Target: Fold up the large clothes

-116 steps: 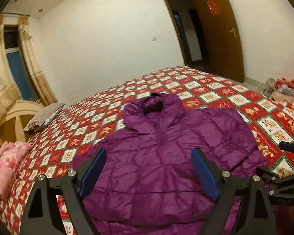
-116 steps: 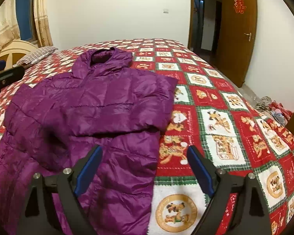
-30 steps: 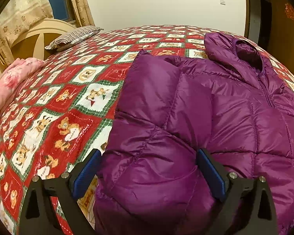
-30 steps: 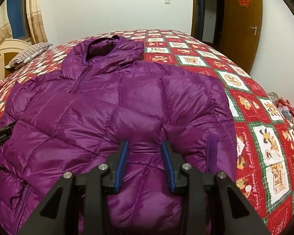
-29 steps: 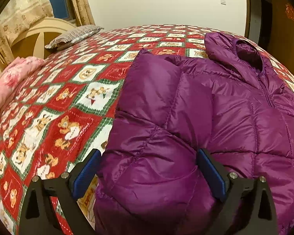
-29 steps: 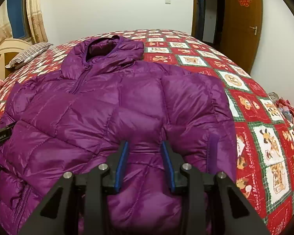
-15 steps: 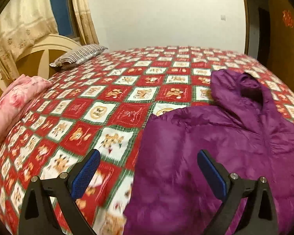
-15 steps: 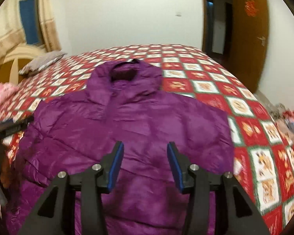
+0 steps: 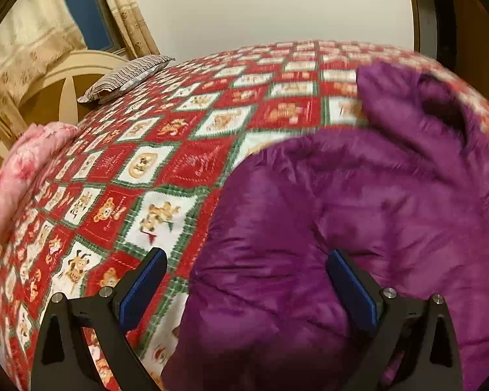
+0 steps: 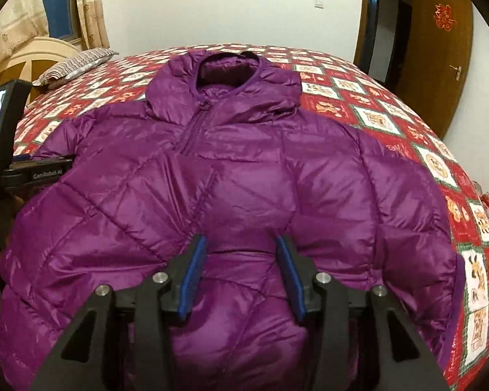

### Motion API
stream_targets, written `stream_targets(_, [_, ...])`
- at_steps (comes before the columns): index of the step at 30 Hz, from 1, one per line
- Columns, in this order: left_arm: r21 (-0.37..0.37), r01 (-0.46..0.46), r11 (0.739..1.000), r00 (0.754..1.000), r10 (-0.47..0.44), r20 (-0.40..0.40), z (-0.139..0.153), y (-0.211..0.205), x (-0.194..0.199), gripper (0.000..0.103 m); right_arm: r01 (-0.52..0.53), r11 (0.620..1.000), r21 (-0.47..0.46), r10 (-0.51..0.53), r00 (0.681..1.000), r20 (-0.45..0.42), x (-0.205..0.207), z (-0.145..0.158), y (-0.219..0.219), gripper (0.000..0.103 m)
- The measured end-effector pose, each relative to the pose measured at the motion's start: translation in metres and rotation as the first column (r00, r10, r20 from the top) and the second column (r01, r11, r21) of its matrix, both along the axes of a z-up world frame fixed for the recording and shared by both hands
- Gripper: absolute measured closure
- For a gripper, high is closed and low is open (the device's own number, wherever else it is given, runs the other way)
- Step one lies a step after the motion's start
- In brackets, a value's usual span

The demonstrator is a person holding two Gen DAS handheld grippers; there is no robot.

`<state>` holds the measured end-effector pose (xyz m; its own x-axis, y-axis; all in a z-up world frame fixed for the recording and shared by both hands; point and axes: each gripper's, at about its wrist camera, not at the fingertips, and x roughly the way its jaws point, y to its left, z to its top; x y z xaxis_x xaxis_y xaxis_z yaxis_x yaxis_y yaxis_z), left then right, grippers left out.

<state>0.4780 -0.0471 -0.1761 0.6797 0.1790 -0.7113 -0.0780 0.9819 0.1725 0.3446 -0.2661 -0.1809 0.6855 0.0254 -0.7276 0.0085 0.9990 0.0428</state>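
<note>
A purple hooded puffer jacket lies front-up on a bed covered in red, white and green squares, its hood toward the far wall and both sleeves folded in across its chest. Above the jacket's near hem, the right gripper has just been opening; its blue-padded jaws stand partly apart, with nothing pinched between them. At the jacket's left edge, the left gripper hovers with jaws wide apart, empty. Its black body reads "GenRobot.AI". Beyond the jacket, a brown door bears a red paper ornament.
</note>
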Motion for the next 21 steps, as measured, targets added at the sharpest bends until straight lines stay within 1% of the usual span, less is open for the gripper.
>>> stream_targets(1, [-0.021,-0.001,1.000,1.000,0.002,0.029,0.009,0.001,-0.004,0.004,0.011,0.999,0.030,-0.012,1.000,0.024,-0.004,0.009,-0.008,0.055])
stream_targets(3, [-0.039,0.003,0.999,0.997,0.000,0.073,0.023,-0.002,-0.012,0.004,0.038,0.997,0.070,-0.046,0.992,0.116,-0.016,0.031,-0.021,0.054])
stream_targets(4, [-0.046,0.009,0.999,0.997,-0.005,0.075,0.024,-0.006,-0.012,0.004,0.058,0.995,0.075,-0.070,0.986,0.154,-0.019,0.041,-0.029,0.053])
stream_targets(5, [-0.054,0.024,0.998,0.998,-0.020,0.067,0.025,-0.012,-0.012,0.004,0.089,0.994,0.059,-0.098,0.978,0.183,-0.019,0.050,-0.038,0.052])
stream_targets(6, [-0.050,0.046,0.998,0.998,-0.044,0.044,0.021,-0.021,-0.010,0.004,0.124,0.992,0.037,-0.129,0.973,0.192,-0.015,0.054,-0.047,0.052])
stream_targets(8, [-0.022,0.064,0.998,0.998,-0.063,0.024,0.013,-0.033,-0.008,0.004,0.177,0.983,0.040,-0.181,0.971,0.154,-0.002,0.053,-0.066,0.052])
stream_targets(10, [0.006,0.081,0.997,0.997,-0.081,0.002,0.001,-0.046,-0.007,0.004,0.236,0.971,0.045,-0.240,0.966,0.093,0.011,0.042,-0.086,0.052])
stream_targets(11, [0.020,0.086,0.996,0.996,-0.086,-0.011,-0.006,-0.051,-0.007,0.004,0.248,0.968,0.038,-0.250,0.966,0.073,0.014,0.036,-0.090,0.052])
stream_targets(14, [0.054,0.095,0.994,0.995,-0.095,-0.004,-0.017,-0.058,-0.010,0.004,0.257,0.966,0.003,-0.257,0.966,0.017,0.021,0.015,-0.097,0.052])
stream_targets(17, [0.055,0.099,0.994,0.995,-0.099,-0.012,-0.020,-0.058,-0.008,0.004,0.259,0.966,0.013,-0.259,0.966,0.001,0.018,-0.001,-0.101,0.052])
stream_targets(21, [0.048,0.095,0.994,0.995,-0.095,-0.009,-0.024,-0.058,-0.009,0.003,0.260,0.965,-0.015,-0.260,0.966,0.000,0.016,-0.007,-0.099,0.052])
